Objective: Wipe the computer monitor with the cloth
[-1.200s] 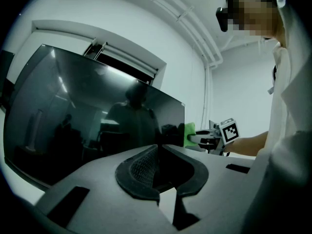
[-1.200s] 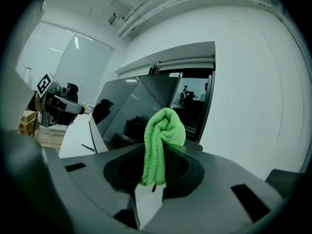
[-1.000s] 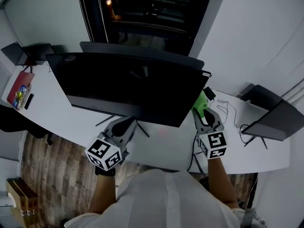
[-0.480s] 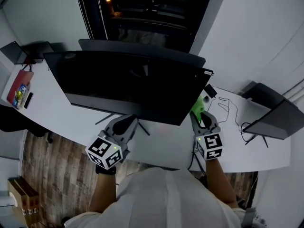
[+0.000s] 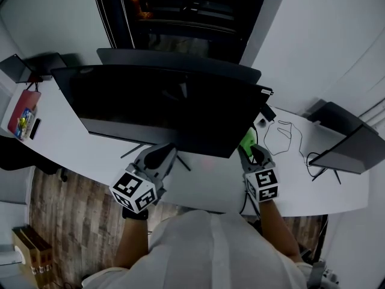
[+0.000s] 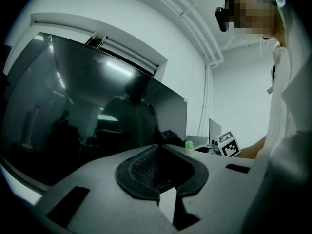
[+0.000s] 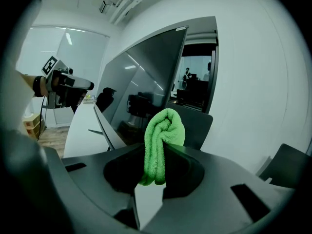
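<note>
1. Cloth [image 7: 163, 130]: green, bunched, pinched in the right gripper [image 5: 252, 156]; monitor [image 5: 162, 110] close ahead and to its left.
2. With a hard push: likely to shove or tilt the screen backward.
3. With a loose pinch: could slip free mid-stroke, leaving bare jaws to scrape glass.
4. Left gripper [image 6: 157, 156]: pressed together, empty, bracing nothing.

Dim cool light, fisheye-dark corners, pale lamp streaks on the glossy black monitor screen [image 6: 73, 106] beyond the jaws.
</note>
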The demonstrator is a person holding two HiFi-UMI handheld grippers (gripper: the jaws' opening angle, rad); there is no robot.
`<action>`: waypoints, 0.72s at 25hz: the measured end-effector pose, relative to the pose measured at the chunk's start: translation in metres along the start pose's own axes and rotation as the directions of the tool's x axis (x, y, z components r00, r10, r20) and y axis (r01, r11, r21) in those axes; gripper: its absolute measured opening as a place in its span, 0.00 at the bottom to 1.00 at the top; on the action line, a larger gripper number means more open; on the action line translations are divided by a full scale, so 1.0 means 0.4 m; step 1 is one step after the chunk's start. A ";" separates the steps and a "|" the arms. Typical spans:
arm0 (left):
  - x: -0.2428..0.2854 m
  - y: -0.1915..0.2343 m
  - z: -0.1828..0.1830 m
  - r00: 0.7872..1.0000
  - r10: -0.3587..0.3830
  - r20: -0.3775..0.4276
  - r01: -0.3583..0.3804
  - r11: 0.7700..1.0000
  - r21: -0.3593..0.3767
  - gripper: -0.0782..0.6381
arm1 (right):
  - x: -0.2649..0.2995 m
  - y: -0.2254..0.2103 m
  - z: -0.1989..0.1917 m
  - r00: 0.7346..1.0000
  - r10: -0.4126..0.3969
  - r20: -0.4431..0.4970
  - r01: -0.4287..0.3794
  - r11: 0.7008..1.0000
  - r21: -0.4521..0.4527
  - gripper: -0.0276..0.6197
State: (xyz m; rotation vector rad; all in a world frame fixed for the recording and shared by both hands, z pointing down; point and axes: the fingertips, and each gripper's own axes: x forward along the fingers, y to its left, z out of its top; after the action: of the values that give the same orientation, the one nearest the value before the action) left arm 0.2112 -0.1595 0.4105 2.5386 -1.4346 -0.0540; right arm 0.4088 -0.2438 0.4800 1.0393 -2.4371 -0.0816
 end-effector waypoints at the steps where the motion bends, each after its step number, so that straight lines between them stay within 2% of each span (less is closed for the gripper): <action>1: 0.000 0.002 0.000 1.000 -0.003 -0.001 0.003 1.000 -0.001 0.16 | 0.004 0.003 -0.009 1.000 0.002 -0.010 -0.002 1.000 0.001 0.15; 18: -0.014 0.050 -0.020 0.997 -0.071 -0.022 0.071 0.997 -0.015 0.16 | 0.056 0.053 -0.155 0.985 -0.023 -0.172 0.032 0.998 0.054 0.15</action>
State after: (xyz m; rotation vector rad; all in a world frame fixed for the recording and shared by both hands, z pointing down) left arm 0.1927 -0.1632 0.4220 2.5698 -1.3313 -0.0462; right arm 0.4097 -0.2361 0.5486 1.0591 -2.2817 0.0663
